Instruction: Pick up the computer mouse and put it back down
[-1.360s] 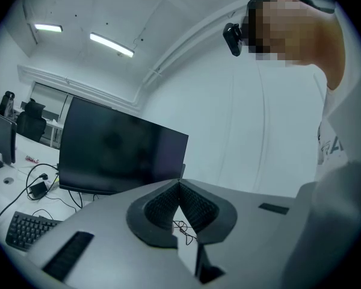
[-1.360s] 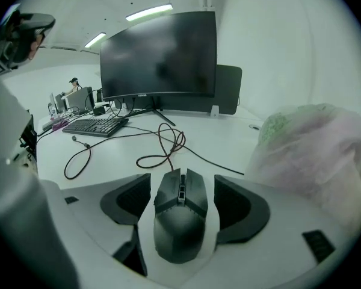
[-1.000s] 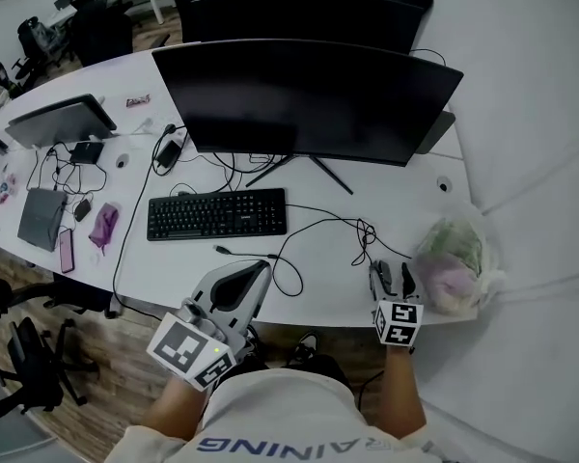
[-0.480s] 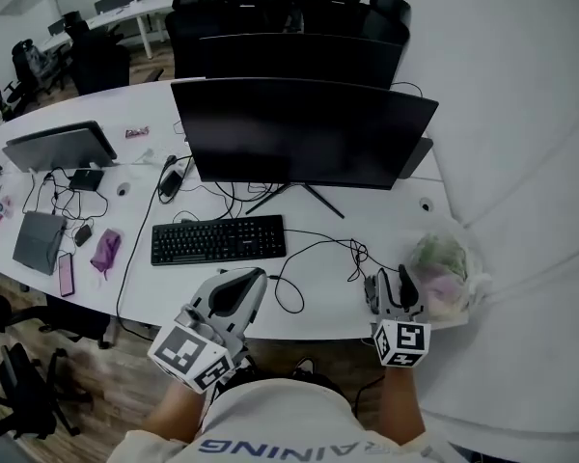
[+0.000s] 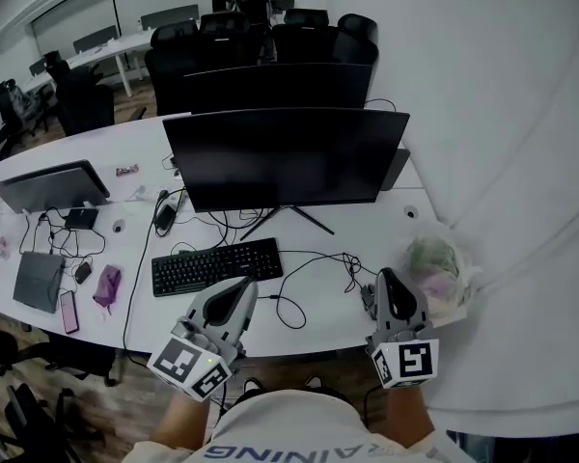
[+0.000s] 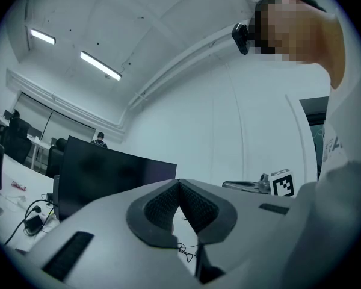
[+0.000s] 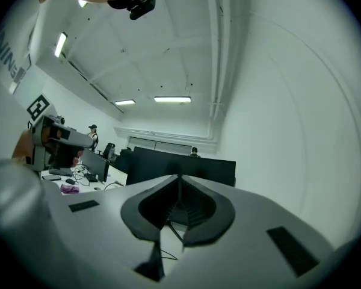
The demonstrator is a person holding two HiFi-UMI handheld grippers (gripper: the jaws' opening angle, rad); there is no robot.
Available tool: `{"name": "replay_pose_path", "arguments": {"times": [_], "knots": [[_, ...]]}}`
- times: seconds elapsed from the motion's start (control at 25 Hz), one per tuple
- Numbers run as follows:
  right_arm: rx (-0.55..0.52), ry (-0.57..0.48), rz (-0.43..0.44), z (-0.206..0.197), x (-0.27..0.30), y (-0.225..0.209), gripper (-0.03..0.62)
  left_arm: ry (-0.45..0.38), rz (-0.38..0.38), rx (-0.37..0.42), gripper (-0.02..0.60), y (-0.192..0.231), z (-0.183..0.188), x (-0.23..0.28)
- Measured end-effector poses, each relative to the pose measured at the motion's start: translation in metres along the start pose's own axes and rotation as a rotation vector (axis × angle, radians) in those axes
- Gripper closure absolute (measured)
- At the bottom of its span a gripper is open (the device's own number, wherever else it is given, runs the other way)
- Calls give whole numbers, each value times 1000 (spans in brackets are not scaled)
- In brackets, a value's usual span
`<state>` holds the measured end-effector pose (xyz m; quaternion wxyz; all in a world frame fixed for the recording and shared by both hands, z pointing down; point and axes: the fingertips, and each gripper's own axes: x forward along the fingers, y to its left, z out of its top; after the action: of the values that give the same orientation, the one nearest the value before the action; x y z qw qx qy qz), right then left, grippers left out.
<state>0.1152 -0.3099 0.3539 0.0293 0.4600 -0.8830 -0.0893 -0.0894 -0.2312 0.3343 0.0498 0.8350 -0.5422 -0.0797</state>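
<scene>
The black computer mouse (image 5: 367, 300) lies on the white desk (image 5: 323, 287) near its front edge. Only a dark sliver of it shows left of my right gripper (image 5: 387, 278), and its cable runs off to the back left. My right gripper hangs above the desk and points level. Its jaws are closing tip to tip with nothing between them, as the right gripper view (image 7: 179, 177) shows. My left gripper (image 5: 243, 285) hovers over the front edge at the left. It is shut and empty, also in the left gripper view (image 6: 179, 182).
A black keyboard (image 5: 217, 265) lies left of centre before a wide dark monitor (image 5: 285, 157). A crumpled plastic bag (image 5: 434, 268) sits right of my right gripper. Loose cables (image 5: 289, 312) cross the desk. A laptop (image 5: 53, 186) and a phone (image 5: 69, 312) lie far left.
My right gripper lifted off the desk, away from the mouse, and its open jaws came together. My left gripper rose a little. The head view tilted up.
</scene>
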Motion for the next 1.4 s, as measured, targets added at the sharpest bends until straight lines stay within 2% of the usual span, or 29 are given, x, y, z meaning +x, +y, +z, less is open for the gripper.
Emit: {"name": "replay_pose_path", "arguments": {"times": [0.4, 0.68, 0.96, 1.4], "knots": [[9, -57, 10, 44, -17, 10, 573, -24, -41, 13, 577, -1, 8, -5], [-14, -40, 9, 43, -19, 15, 574, -31, -49, 12, 577, 0, 8, -9], [-7, -1, 76, 34, -14, 22, 574, -31, -49, 12, 577, -3, 8, -7], [-2, -44, 15, 39, -22, 3, 574, -25, -45, 7, 577, -9, 4, -3]]}}
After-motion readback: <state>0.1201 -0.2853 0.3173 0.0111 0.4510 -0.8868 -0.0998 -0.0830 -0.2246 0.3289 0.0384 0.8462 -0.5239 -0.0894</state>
